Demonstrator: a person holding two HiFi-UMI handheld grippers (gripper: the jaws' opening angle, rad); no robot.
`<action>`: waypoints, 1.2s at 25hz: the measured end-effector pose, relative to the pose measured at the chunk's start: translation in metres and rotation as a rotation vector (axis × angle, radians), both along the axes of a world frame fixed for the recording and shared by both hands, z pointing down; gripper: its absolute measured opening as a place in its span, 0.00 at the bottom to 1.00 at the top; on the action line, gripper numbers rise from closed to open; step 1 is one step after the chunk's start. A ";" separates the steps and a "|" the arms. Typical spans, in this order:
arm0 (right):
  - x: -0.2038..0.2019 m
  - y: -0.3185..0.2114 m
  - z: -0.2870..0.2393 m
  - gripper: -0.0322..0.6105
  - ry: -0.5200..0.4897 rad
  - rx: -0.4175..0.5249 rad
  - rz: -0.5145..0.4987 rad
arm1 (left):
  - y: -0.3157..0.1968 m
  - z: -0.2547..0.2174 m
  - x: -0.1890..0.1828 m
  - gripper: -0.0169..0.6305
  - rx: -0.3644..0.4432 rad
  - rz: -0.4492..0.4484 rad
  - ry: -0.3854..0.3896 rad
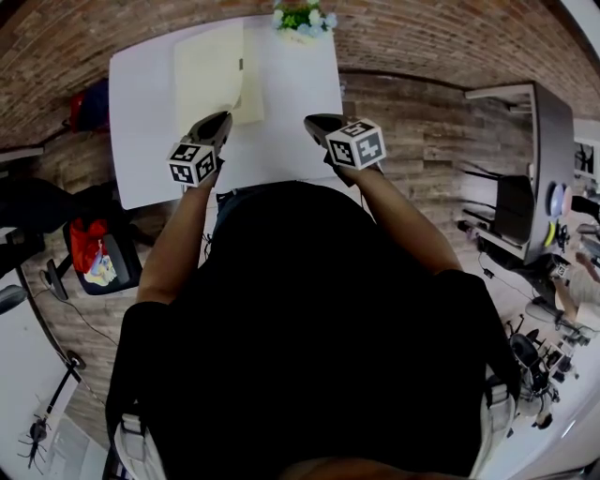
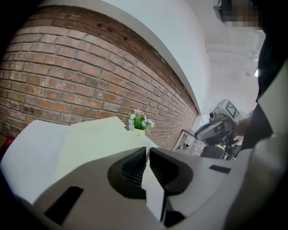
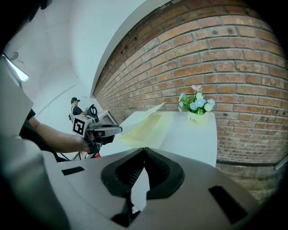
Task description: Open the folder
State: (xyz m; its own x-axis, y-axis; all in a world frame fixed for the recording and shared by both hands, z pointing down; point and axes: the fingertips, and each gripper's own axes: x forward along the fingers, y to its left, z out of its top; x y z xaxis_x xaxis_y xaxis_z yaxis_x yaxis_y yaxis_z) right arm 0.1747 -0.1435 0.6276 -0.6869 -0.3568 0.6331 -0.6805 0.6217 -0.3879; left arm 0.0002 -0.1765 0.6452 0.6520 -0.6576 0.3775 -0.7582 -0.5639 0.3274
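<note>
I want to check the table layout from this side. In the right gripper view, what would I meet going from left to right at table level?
left gripper → pale yellow folder → flower pot

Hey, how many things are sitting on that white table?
2: a pale yellow folder on the table's left half, and a small flower pot at its far edge. Part of the near edge is hidden.
</note>
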 end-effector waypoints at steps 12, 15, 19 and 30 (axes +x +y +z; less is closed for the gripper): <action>-0.020 -0.007 -0.001 0.09 0.001 0.013 -0.019 | 0.009 -0.025 -0.033 0.07 0.035 -0.059 0.020; -0.025 -0.009 -0.002 0.09 -0.001 0.015 -0.022 | 0.010 -0.030 -0.042 0.07 0.041 -0.067 0.027; -0.032 -0.010 -0.002 0.09 -0.001 0.012 -0.030 | 0.011 -0.038 -0.053 0.07 0.054 -0.085 0.038; -0.058 -0.015 -0.002 0.09 -0.015 0.006 -0.047 | 0.019 -0.052 -0.089 0.07 0.071 -0.131 0.030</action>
